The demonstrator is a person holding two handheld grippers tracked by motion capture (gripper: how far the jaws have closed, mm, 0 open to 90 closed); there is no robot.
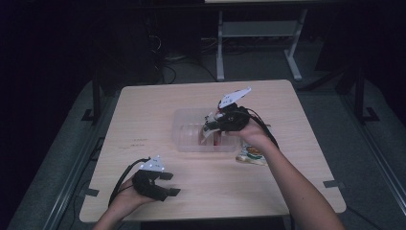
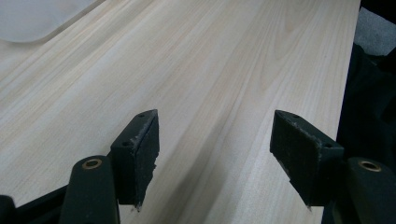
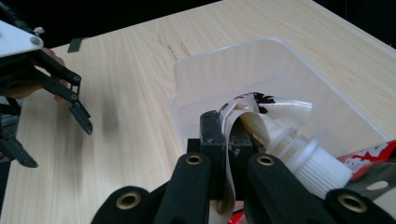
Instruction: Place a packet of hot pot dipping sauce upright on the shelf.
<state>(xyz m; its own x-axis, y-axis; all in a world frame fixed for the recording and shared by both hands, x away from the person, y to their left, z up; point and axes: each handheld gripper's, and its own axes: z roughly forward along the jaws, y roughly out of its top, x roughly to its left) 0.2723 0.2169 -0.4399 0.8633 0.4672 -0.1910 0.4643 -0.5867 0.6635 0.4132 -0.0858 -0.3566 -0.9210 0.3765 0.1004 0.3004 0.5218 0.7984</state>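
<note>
My right gripper [image 3: 227,140] is shut on the edge of a white spouted pouch [image 3: 280,109] with a ribbed white cap [image 3: 313,163]. It holds the pouch inside a clear plastic container [image 3: 224,70]. From above, the right gripper [image 1: 209,129] is over the container [image 1: 184,129] at the table's middle. A red packet [image 3: 373,156] lies in the container beneath the pouch. My left gripper [image 1: 171,184] rests near the front left of the table, open, with bare wood between its pads [image 2: 140,149]. It is well apart from the container.
A small printed packet [image 1: 251,155] lies on the table just right of the container, under the right forearm. The container's corner [image 2: 32,18] is far from the left jaws. A desk frame [image 1: 258,33] stands on the floor behind the table.
</note>
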